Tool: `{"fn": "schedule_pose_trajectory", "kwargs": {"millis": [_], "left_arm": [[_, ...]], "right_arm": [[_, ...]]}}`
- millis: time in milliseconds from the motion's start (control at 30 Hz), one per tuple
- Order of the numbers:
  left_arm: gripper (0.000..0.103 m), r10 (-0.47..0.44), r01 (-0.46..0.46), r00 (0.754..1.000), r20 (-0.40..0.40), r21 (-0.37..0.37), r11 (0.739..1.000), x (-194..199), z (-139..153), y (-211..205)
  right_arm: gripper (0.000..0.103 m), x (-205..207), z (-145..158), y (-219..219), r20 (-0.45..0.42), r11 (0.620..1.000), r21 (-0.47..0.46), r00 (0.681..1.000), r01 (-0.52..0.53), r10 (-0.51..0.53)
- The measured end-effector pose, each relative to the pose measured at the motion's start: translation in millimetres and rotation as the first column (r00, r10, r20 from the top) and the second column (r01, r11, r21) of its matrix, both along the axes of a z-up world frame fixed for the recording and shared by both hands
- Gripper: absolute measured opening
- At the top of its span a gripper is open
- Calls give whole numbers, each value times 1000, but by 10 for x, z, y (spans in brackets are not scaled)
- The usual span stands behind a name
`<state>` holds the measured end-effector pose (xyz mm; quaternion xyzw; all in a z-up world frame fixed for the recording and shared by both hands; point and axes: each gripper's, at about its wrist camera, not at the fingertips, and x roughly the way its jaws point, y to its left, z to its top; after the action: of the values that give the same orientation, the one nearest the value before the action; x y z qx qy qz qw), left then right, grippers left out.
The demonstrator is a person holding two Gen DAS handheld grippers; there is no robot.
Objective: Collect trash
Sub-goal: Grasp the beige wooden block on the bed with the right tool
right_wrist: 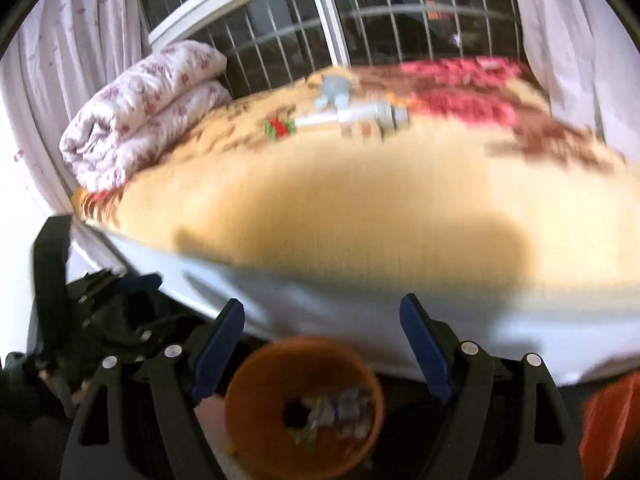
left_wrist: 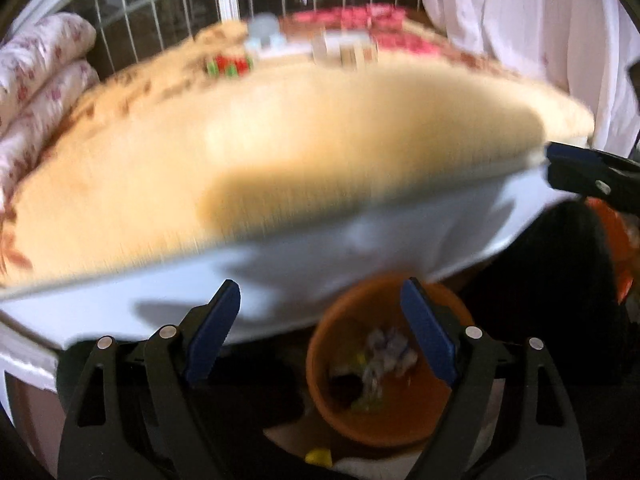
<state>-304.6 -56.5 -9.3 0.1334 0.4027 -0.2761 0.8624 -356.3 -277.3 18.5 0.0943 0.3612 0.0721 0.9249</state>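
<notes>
An orange bin (left_wrist: 396, 412) stands on the floor below the bed edge, with crumpled wrappers (left_wrist: 386, 354) inside. My left gripper (left_wrist: 324, 332) is open and empty above and left of the bin. In the right wrist view the same bin (right_wrist: 256, 412) with trash (right_wrist: 340, 408) sits below my right gripper (right_wrist: 324, 344), which is open and empty. The right gripper also shows at the right edge of the left wrist view (left_wrist: 588, 176), the left gripper at the left of the right wrist view (right_wrist: 116, 308). A red-green wrapper (right_wrist: 280, 126) and pale items (right_wrist: 352, 112) lie far back on the bed. Both views are blurred.
A bed with a yellow blanket (left_wrist: 280, 140) and white side (left_wrist: 320, 252) fills the middle. A folded floral quilt (right_wrist: 136, 116) lies at its far left. A barred window (right_wrist: 360, 20) and white curtains (left_wrist: 540, 40) stand behind. An orange object (right_wrist: 612, 424) is at lower right.
</notes>
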Motion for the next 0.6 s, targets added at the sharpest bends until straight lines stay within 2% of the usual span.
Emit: {"fn": "schedule_pose_trajectory", "kwargs": {"millis": [133,300,500,600], "left_arm": [[81,32,-29,999,38,-63,998,229,181,-47],[81,75,-69,996,54,-100,993,554,323,-80],[81,132,-130,991,12,-122,984,972,374,-101],[81,161,-160,987,-1,-122,980,1118,372,-104]], "right_arm": [[79,530,183,-26,35,1000,-20,999,5,-4],[79,1134,205,-78,33,999,-14,999,38,-37],[78,1829,135,-116,-24,996,-47,997,70,-71],[74,2199,37,-117,-93,995,-71,992,75,-82]]}}
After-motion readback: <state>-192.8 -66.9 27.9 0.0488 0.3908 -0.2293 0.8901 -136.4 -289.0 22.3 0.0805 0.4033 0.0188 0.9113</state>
